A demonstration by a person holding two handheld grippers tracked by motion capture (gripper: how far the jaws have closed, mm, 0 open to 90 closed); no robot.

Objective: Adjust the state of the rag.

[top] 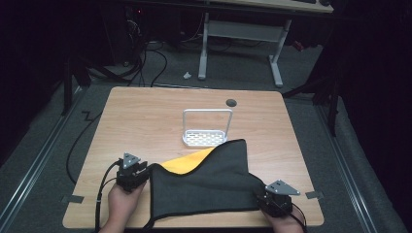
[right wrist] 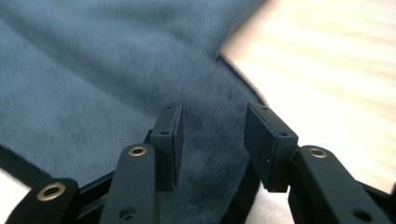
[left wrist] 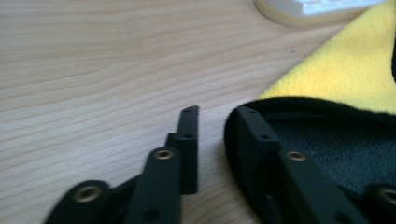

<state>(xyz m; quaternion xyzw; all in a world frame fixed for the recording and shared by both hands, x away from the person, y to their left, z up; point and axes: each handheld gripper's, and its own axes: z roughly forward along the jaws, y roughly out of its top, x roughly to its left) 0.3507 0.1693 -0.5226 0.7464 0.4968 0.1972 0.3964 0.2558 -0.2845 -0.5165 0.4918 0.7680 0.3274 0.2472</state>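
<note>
Cloth: the grey-and-yellow cloth (top: 204,182) lies on the desk (top: 145,116), near edge, one corner flipped yellow-side up.
Left hand-held gripper (left wrist: 215,116): jaws parted at the cloth's corner, nothing pinched.
Right hand-held gripper (right wrist: 212,126): jaws apart over grey fabric.
Progress: looks early, no fold made yet.

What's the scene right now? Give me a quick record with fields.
surface: wooden table
cloth: grey cloth with yellow underside showing at a folded-back corner
rack: white wire rack, upright, just beyond the cloth
left gripper: jaws open at the cloth's left edge
right gripper: jaws open over the cloth's right corner
</note>
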